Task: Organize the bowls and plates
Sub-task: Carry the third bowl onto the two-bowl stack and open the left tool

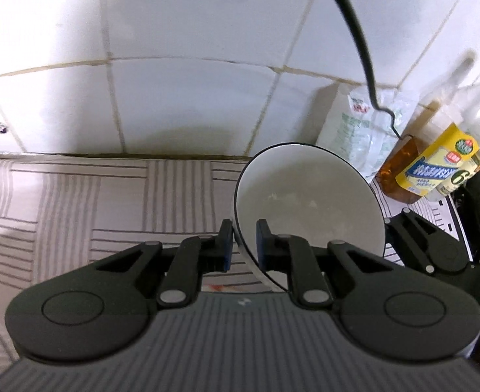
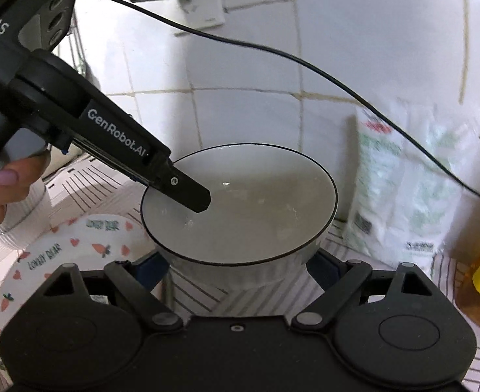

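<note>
A white bowl with a thin black rim (image 1: 308, 196) (image 2: 240, 209) is held above the striped counter. My left gripper (image 1: 244, 245) is shut on the bowl's rim, one finger inside and one outside; in the right wrist view its inner finger (image 2: 191, 192) reaches into the bowl from the left. My right gripper (image 2: 238, 268) is spread wide with its fingers on either side of the bowl's lower wall, close beside it; whether they touch it I cannot tell. A white plate with carrot and heart prints (image 2: 60, 254) lies on the counter at lower left.
A white tiled wall (image 1: 174, 81) stands close behind. A white plastic bag (image 2: 403, 196), an oil bottle with a yellow label (image 1: 429, 166) and a clear glass bottle (image 1: 478, 111) stand at the right. A black cable (image 2: 272, 52) hangs across from a wall plug.
</note>
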{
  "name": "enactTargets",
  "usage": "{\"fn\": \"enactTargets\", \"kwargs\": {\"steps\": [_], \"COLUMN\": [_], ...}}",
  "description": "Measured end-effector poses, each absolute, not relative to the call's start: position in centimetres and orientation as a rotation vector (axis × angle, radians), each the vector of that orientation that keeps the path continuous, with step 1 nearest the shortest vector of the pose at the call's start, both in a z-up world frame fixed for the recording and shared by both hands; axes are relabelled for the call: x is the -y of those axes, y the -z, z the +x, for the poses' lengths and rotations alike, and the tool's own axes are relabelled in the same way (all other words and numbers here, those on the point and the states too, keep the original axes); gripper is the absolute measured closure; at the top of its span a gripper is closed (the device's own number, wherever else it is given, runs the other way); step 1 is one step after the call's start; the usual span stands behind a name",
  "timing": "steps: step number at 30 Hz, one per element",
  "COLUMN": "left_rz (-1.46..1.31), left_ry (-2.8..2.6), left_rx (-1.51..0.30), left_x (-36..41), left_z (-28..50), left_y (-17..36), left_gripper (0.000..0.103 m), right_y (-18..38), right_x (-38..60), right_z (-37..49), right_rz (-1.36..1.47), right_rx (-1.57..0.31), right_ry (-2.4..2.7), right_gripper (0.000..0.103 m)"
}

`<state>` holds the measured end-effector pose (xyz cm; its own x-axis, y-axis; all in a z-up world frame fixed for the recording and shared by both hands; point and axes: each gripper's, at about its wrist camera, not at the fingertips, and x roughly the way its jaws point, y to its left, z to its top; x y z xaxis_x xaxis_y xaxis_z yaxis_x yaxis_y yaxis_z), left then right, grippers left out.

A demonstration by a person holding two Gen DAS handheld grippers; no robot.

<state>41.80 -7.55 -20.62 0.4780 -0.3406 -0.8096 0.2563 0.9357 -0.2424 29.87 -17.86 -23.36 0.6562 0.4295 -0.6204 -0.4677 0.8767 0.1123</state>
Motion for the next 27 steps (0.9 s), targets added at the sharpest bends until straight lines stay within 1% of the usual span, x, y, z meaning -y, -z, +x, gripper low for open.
{"fn": "enactTargets", "kwargs": {"steps": [11,15,22,27], "left_rz": [-0.046,0.016,-0.056,-0.106], "left_ry": [0.243,0.215,0.133,0.055], "left_rx": [-0.938,-0.925,-0.933,-0.964], "left_x": [1.8,-0.5,-6.7,-10.7], "left_z": [37.5,36.1,33.4,31.8], "left_y": [15.7,13.8,11.4,11.0], "left_gripper": [0.09,0.089,0.089,0.089], "right_y": [20.0,18.5,16.1,15.5], "right_x": [12.1,9.8,5.6,2.3], "right_z": [28.2,27.6,26.9,26.4], "right_rz": [-0.095,-0.137,-0.173,-0.169], "right_rx": [-0.623,-0.572,-0.516,-0.501], "right_ry": [-0.623,-0.677,-0.816,-0.901], "right_gripper": [0.01,0.01,0.01,0.01]}}
